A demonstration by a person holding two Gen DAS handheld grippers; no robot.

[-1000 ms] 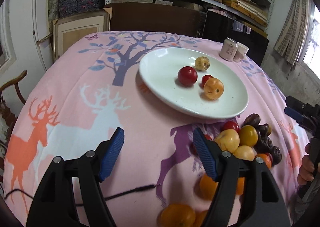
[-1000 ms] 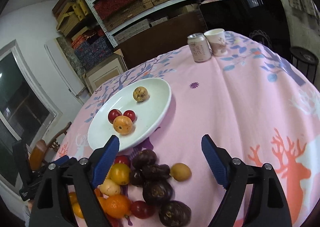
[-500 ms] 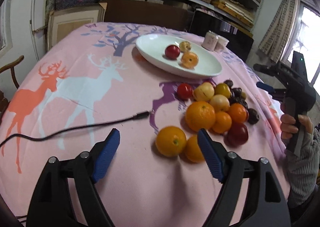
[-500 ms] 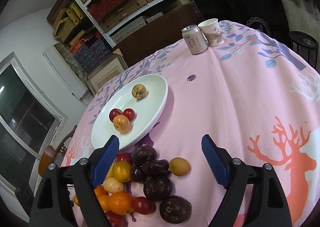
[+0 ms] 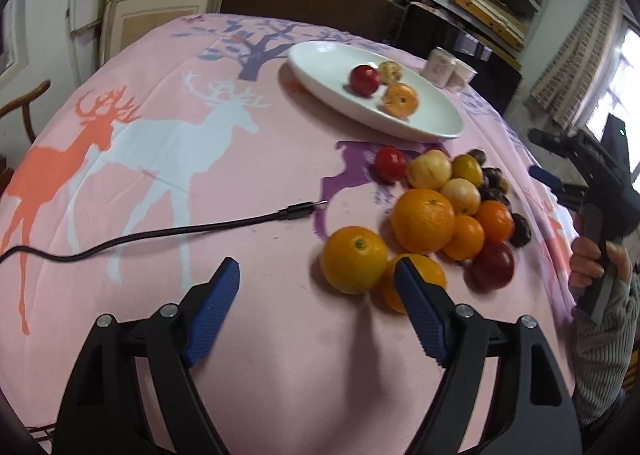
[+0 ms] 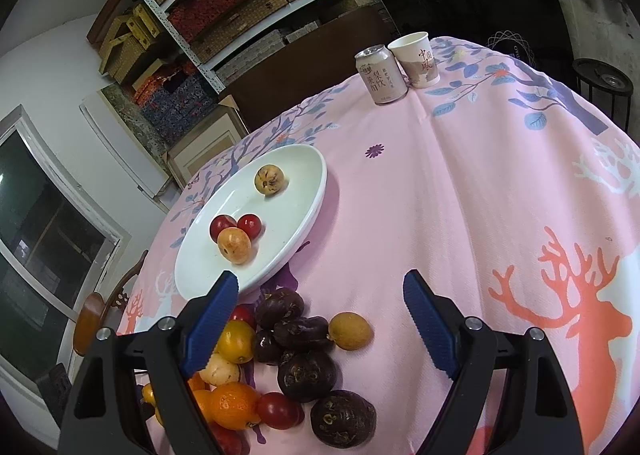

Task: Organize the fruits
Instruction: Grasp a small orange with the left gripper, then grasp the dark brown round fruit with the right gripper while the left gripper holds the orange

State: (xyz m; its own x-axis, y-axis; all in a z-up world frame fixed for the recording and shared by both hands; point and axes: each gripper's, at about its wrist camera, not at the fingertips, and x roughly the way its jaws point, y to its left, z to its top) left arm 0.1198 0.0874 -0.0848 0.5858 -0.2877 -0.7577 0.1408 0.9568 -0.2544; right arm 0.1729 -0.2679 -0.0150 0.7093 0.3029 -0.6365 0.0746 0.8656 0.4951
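Note:
A white oval plate (image 5: 436, 123) (image 6: 296, 175) holds two red fruits, a speckled yellow one and an orange-yellow one. Near it lies a pile of loose fruit: oranges (image 5: 423, 219), a red tomato (image 5: 390, 163), yellow fruits and dark purple fruits (image 6: 306, 375). My left gripper (image 5: 316, 275) is open and empty, low over the cloth. One orange (image 5: 354, 265) lies just beyond its tips, and its right finger hides part of another. My right gripper (image 6: 320, 283) (image 5: 540, 157) is open and empty above the dark fruits, held by a hand (image 5: 588, 259).
A black cable (image 5: 180, 233) runs across the pink deer-print tablecloth from the left toward the pile. A drink can (image 6: 380, 75) and a paper cup (image 6: 416, 59) stand at the far edge. A wooden chair (image 6: 100, 315) sits beside the table. Shelves line the back wall.
The left gripper drew back from the plate toward the near side, so the oranges and cable came into view, and its jaws stand a little wider. The right gripper barely moved.

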